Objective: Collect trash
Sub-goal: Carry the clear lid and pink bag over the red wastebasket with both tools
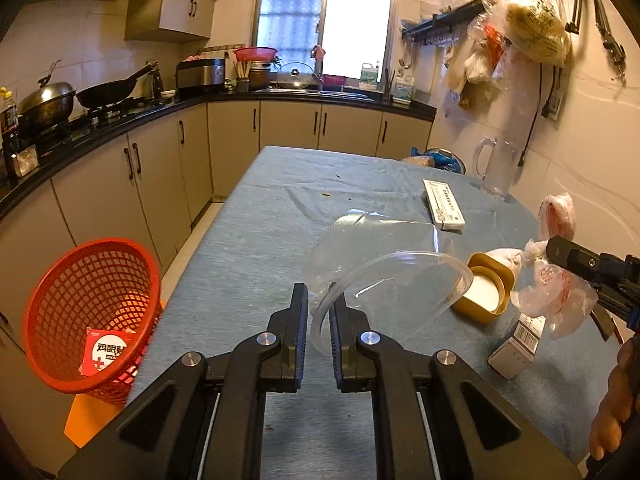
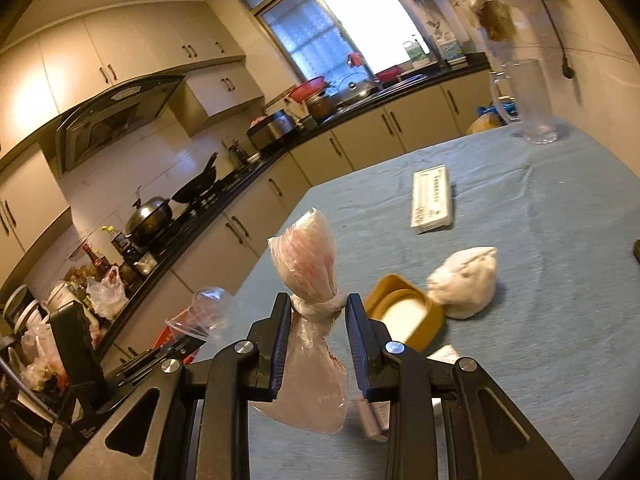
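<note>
Here, my left gripper (image 1: 319, 312) pinches a clear plastic container (image 1: 384, 272) at frame centre; my right gripper (image 2: 319, 312) clamps a knotted plastic bag (image 2: 310, 280), red basket (image 1: 94, 312) lower left.

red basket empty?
No. The red basket already holds a red-and-white box lying at its bottom.
</note>
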`<state>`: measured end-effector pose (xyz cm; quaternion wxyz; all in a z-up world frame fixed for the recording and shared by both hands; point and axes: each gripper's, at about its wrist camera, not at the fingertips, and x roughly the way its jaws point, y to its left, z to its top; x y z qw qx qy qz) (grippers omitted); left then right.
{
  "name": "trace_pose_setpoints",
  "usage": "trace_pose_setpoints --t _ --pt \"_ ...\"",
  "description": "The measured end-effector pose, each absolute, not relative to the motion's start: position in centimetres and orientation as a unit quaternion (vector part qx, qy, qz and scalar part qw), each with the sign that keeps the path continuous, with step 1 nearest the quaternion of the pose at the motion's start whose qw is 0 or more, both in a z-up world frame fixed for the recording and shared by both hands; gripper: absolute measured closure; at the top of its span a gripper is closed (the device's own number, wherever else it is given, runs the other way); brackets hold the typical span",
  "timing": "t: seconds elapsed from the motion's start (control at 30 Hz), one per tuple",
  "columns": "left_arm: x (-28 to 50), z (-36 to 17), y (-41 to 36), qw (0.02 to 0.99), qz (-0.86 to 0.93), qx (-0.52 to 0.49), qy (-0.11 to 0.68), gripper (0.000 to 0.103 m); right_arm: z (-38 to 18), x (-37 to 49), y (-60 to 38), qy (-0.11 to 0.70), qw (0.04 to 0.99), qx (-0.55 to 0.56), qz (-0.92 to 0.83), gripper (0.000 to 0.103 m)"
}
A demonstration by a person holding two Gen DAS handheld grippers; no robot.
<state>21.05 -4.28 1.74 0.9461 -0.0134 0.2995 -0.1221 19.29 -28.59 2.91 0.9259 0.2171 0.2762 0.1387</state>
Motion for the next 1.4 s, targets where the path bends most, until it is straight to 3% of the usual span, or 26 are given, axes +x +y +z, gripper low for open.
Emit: trace_pose_setpoints --t 0.83,1.4 --pt "20.1 3.7 12.7 0.958 0.009 -0.107 0.267 0.093 4.7 25.0 -13.4 0.327 0.887 0.171 0.277 0.073" --pt "22.2 -0.7 19.7 0.939 0.061 -0.132 0.31 0.093 2.3 31.7 -2.2 0.394 0.846 0.148 0.328 0.073"
